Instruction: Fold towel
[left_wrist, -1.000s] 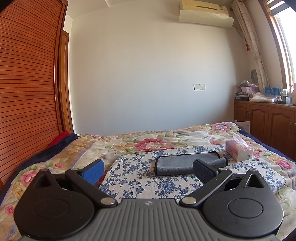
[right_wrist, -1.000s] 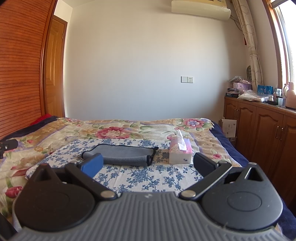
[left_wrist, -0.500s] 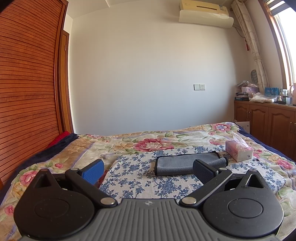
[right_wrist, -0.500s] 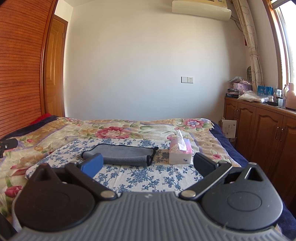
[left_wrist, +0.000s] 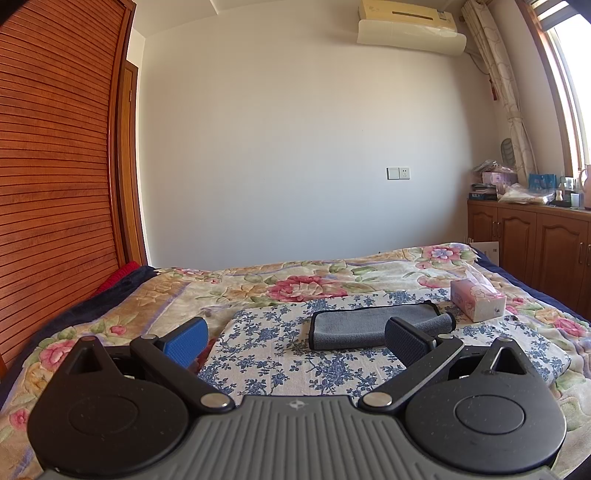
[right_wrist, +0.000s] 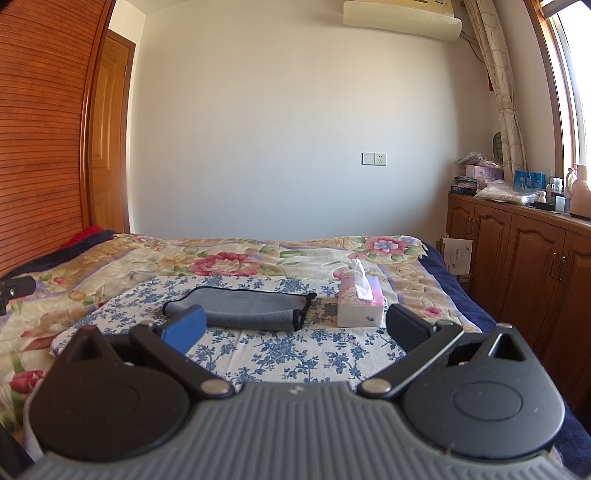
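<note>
While both tongs (left_wrist: 297, 341) (right_wrist: 295, 325) gape, towel (right_wrist: 243, 308) lies folded

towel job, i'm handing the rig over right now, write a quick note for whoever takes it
Left hand-held gripper: open, empty, held back from the towel.
Right hand-held gripper: open, empty, also short of it.
The grey towel lies on the blue-flowered cloth on the bed, already folded over into a narrow band, with a rolled-looking near edge. A pink tissue box stands just to its right, apart from it.
Done: the towel looks at least partly folded.
Left: check whether another fold is wanted; if so, probably take the two ends and avoid the tissue box.
</note>
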